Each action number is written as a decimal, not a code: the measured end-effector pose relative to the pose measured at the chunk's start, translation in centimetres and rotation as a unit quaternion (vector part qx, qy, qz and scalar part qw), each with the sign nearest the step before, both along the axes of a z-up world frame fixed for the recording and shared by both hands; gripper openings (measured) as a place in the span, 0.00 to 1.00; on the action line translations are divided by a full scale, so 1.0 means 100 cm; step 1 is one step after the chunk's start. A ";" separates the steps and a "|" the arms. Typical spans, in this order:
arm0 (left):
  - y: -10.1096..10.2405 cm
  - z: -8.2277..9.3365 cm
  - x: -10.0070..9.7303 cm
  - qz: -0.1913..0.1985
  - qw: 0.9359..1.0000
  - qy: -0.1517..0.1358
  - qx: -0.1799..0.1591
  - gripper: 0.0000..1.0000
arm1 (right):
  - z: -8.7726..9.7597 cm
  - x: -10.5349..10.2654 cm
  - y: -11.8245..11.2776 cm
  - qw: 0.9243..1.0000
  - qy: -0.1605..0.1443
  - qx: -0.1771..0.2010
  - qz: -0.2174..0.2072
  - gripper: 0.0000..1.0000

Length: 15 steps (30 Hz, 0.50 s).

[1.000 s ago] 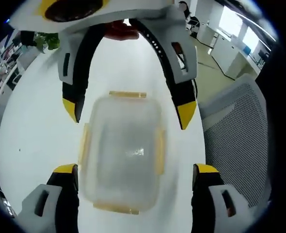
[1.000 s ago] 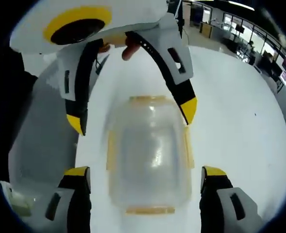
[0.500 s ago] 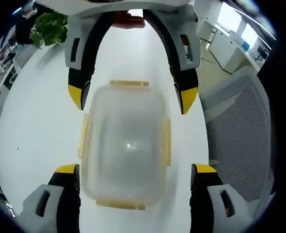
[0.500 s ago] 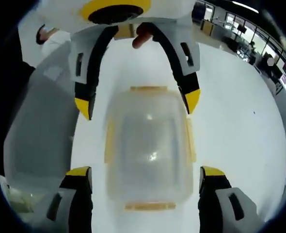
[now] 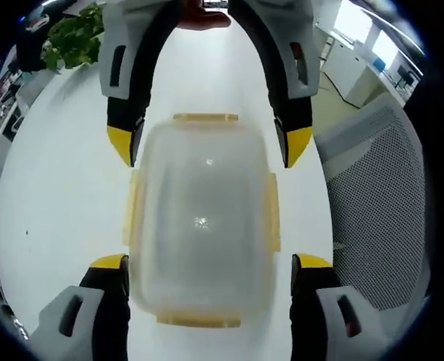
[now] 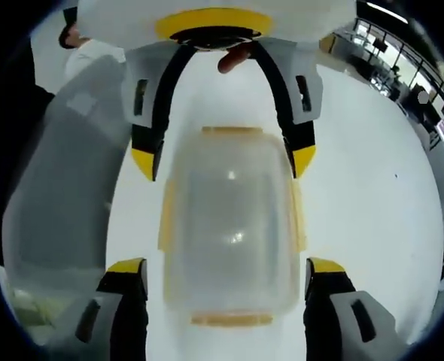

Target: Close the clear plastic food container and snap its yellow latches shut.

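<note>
A clear plastic food container (image 5: 201, 218) with its lid on lies on the white table (image 5: 56, 195), a yellow latch (image 5: 205, 118) on each of its four sides. The side latches flare outward. My left gripper (image 5: 210, 263) is open, with its yellow-tipped jaws standing either side of the container's near end. My right gripper (image 5: 208, 143) faces it from the far end, also open and straddling the box. In the right gripper view the container (image 6: 229, 226) sits between my right gripper (image 6: 226, 267) below and the left gripper (image 6: 223, 159) above. Whether any jaw touches the box is unclear.
A grey mesh office chair (image 5: 380, 195) stands close beside the table's edge and appears as the chair (image 6: 56, 173) in the right gripper view. A potted plant (image 5: 71, 41) sits at the table's far end. A person's finger (image 6: 233, 60) holds the opposite gripper. Office desks lie beyond.
Both grippers have closed in on the container from opposite ends, so it looks larger and the facing jaws now flank its far end. The container itself has stayed put.
</note>
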State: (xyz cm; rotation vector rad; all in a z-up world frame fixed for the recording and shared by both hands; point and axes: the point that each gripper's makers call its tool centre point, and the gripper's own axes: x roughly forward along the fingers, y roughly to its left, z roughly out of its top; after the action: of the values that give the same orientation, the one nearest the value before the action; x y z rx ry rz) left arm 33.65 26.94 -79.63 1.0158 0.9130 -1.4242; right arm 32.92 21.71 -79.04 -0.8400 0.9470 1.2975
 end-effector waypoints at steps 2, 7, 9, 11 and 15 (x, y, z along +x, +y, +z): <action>0.000 -0.001 0.001 -0.002 1.000 -0.002 0.002 0.88 | -0.002 0.000 0.000 1.000 0.004 -0.002 -0.006 0.86; 0.001 -0.002 0.001 -0.006 1.000 -0.006 0.004 0.87 | -0.003 -0.001 -0.001 1.000 -0.002 -0.009 0.005 0.82; 0.001 -0.003 0.003 -0.008 1.000 -0.011 0.007 0.85 | -0.004 0.001 -0.002 1.000 -0.005 -0.012 0.006 0.80; 0.001 -0.004 0.003 -0.010 1.000 -0.011 0.008 0.85 | -0.003 0.002 -0.001 1.000 -0.004 -0.013 0.005 0.79; 0.001 -0.007 0.006 -0.010 1.000 -0.014 0.012 0.83 | -0.004 0.003 -0.002 1.000 -0.005 -0.016 0.009 0.76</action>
State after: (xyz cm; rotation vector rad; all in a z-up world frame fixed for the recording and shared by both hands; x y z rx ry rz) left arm 34.24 27.09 -80.31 1.0624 0.9033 -1.4144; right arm 33.19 21.50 -79.47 -0.8821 0.9561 1.2954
